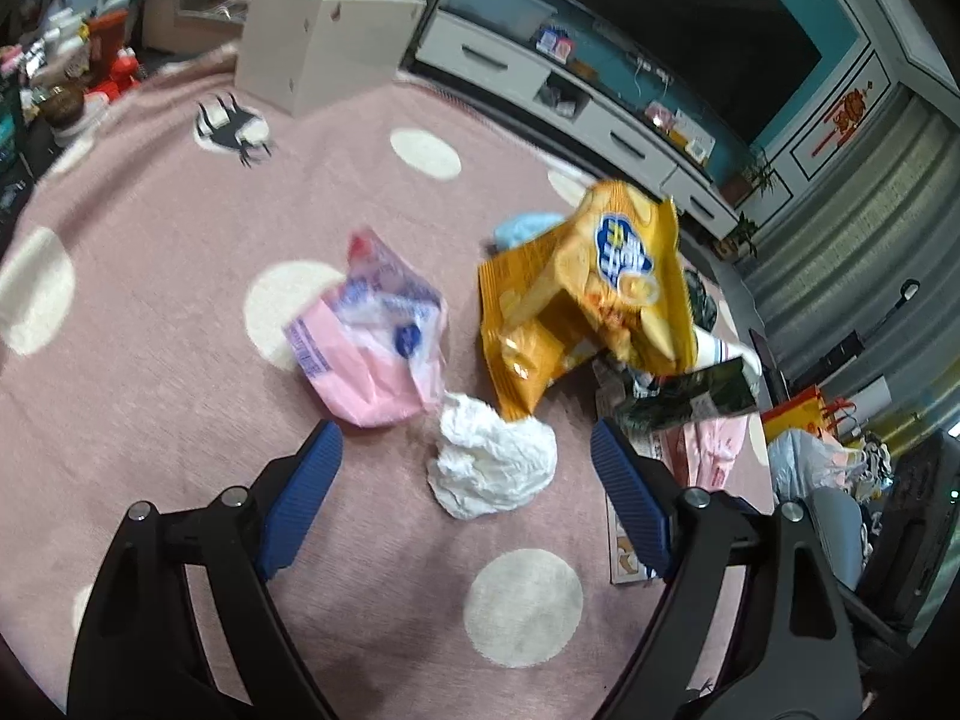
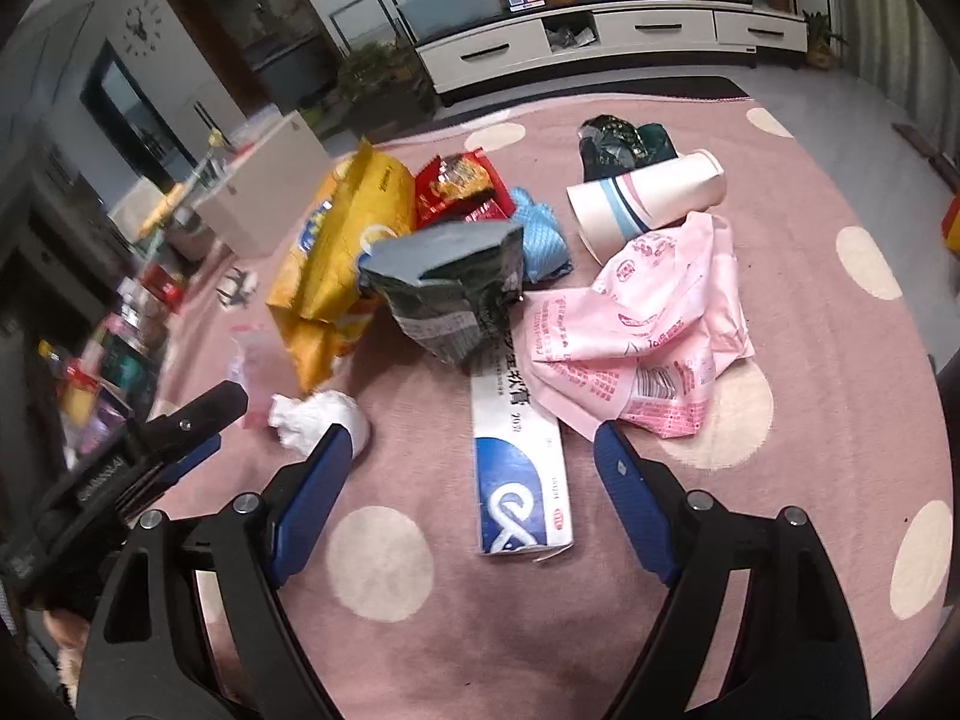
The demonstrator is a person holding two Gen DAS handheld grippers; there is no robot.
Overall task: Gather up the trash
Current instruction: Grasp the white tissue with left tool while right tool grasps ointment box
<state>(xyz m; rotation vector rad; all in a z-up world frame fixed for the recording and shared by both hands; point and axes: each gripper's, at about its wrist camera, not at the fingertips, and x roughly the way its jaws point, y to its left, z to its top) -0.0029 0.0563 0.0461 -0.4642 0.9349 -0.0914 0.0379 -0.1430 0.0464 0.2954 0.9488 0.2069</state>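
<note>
Trash lies on a pink dotted rug. My left gripper is open, with a crumpled white tissue between its fingers on the rug. Beyond it lie a pink plastic wrapper and a yellow chip bag. My right gripper is open above a blue-and-white flat box. Ahead of it lie a dark green wrapper, a pink printed bag, a paper cup, a red snack wrapper, a blue wad, the chip bag and the tissue.
A white box stands at the rug's far edge. A white TV cabinet runs along the back wall. Cluttered shelves are at the left. My left gripper's body shows at the lower left of the right wrist view.
</note>
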